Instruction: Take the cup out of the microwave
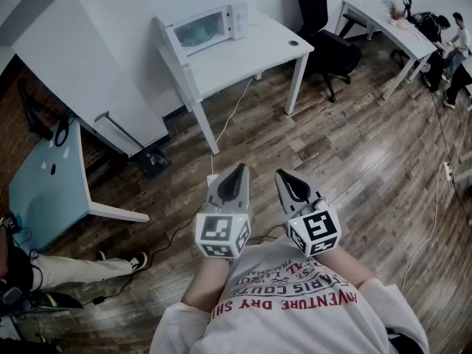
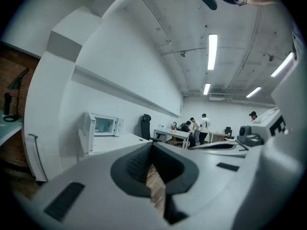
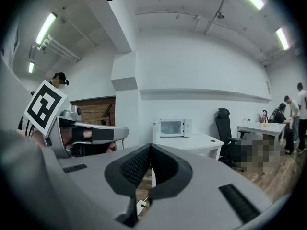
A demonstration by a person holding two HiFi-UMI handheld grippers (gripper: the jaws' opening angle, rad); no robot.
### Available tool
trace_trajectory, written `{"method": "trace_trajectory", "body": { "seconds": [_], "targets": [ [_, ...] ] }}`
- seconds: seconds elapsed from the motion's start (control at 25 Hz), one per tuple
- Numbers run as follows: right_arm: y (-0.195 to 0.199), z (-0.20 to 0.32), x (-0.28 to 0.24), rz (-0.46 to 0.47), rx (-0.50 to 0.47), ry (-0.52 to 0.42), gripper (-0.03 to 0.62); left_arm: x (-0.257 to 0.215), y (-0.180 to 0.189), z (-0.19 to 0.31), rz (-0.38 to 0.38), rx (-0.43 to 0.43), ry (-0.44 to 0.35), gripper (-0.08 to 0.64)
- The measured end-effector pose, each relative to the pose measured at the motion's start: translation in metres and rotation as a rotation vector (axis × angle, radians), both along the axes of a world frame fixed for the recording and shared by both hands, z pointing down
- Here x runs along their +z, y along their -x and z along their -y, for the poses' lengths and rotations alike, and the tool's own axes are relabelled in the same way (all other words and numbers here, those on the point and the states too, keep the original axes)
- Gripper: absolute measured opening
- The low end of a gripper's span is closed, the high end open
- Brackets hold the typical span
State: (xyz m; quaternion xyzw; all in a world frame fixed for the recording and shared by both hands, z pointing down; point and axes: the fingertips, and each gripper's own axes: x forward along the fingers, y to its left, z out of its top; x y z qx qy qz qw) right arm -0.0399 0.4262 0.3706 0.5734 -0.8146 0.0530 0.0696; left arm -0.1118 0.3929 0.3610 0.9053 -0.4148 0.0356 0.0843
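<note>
- The left gripper [image 1: 241,169] and the right gripper [image 1: 281,175] are held side by side just in front of the person's chest, nearly level, both aimed at the far wall.
- In the left gripper view, the left gripper [image 2: 152,146] has its fingers together. The tips meet, and nothing sits between them; only a sliver of wooden floor shows through the slot below.
- In the right gripper view, the right gripper [image 3: 149,146] is the same: tips touching, nothing held.
- Each gripper carries a marker cube at its near end, the left cube [image 1: 221,234] and the right cube [image 1: 316,231], just above the person's printed T-shirt [image 1: 295,308].
- The microwave [image 1: 205,28] stands at the far left end of a white table [image 1: 258,57], against the far wall and well apart from both grippers. Its door is shut.
- The cup cannot be made out in any view; the microwave's pale window [image 3: 171,127] shows nothing clear behind it.
- A small dark round object [image 1: 293,43] lies near the table's right edge.
- A white cable [image 1: 232,113] hangs from the table down to the wooden floor [image 1: 354,168].
- A black office chair [image 1: 324,21] stands just right of the table.
- Further right, people [image 1: 450,43] are gathered at another white desk [image 1: 383,21].
- At the near left, someone's leg and sneaker [image 1: 88,265] lie beside a pale blue desk [image 1: 44,175].
</note>
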Motion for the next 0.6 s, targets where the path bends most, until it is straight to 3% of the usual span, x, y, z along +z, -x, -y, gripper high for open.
{"method": "trace_trajectory", "body": {
  "seconds": [0.6],
  "targets": [
    [-0.01,0.01,0.01,0.038,0.031,0.035,0.012,0.008,-0.013,0.012,-0.003,0.033,0.023,0.008]
  ]
}}
